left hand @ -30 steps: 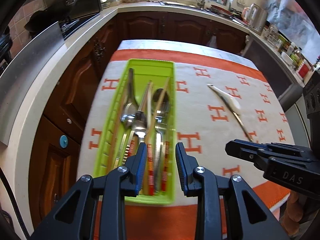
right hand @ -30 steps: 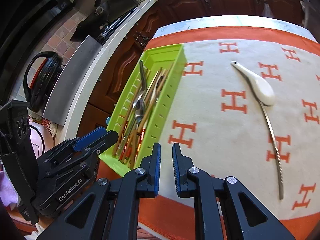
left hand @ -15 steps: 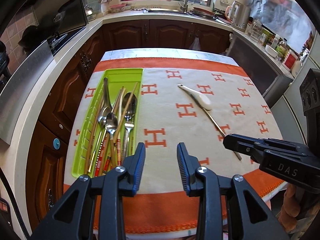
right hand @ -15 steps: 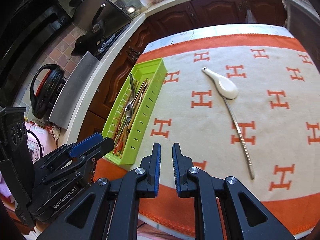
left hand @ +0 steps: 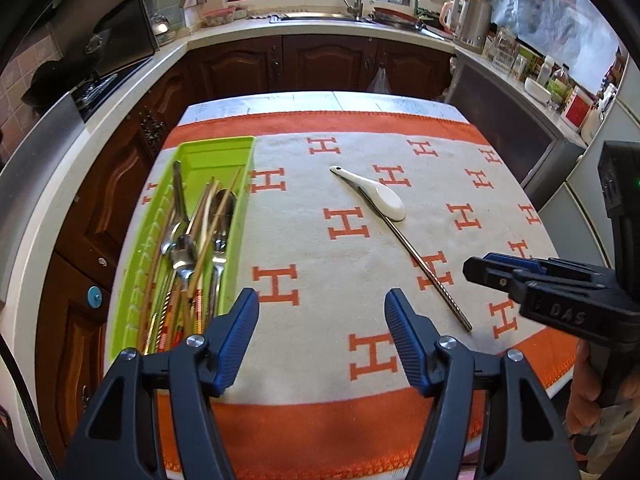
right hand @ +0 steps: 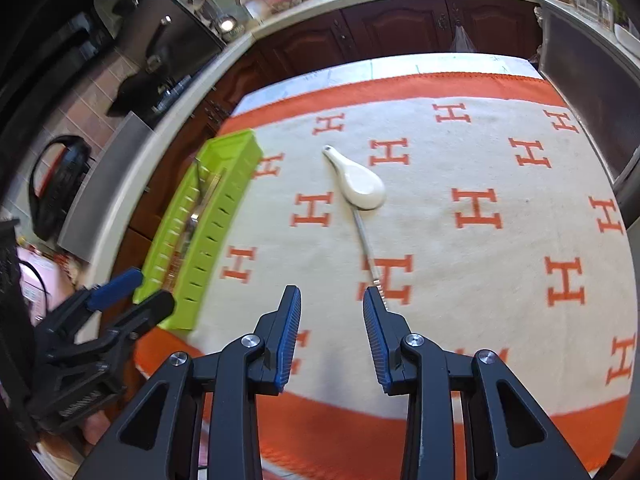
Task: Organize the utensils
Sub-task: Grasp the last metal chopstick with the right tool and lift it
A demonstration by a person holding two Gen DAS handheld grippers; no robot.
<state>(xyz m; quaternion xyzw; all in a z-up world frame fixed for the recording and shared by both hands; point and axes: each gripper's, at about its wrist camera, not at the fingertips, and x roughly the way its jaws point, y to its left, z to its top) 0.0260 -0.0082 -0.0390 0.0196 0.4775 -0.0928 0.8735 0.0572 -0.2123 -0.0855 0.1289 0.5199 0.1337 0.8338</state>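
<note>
A lime-green utensil tray (left hand: 208, 152) (right hand: 224, 208) lies along the left side of the cloth, holding several spoons, forks and chopsticks (left hand: 200, 236). A white ceramic spoon (left hand: 380, 196) (right hand: 362, 184) rests mid-cloth, its bowl on the top end of a single metal chopstick (left hand: 432, 276) (right hand: 366, 244). My left gripper (left hand: 322, 304) hovers over the cloth's near edge, right of the tray; its jaws are opening with nothing between them. My right gripper (right hand: 332, 304) hangs just short of the chopstick's lower end, its jaws opening and empty; it also shows at the right of the left wrist view (left hand: 504, 268).
The white cloth (right hand: 480, 152) with orange H marks and orange border covers a small table. Dark wood cabinets (left hand: 320, 64), a stove (left hand: 92, 88) at left and a sink counter (left hand: 320, 18) ring it. A hand (left hand: 592, 400) holds the right gripper's grip.
Both grippers have slid right, away from the tray and toward the spoon and chopstick. Both sets of jaws have spread apart from nearly closed.
</note>
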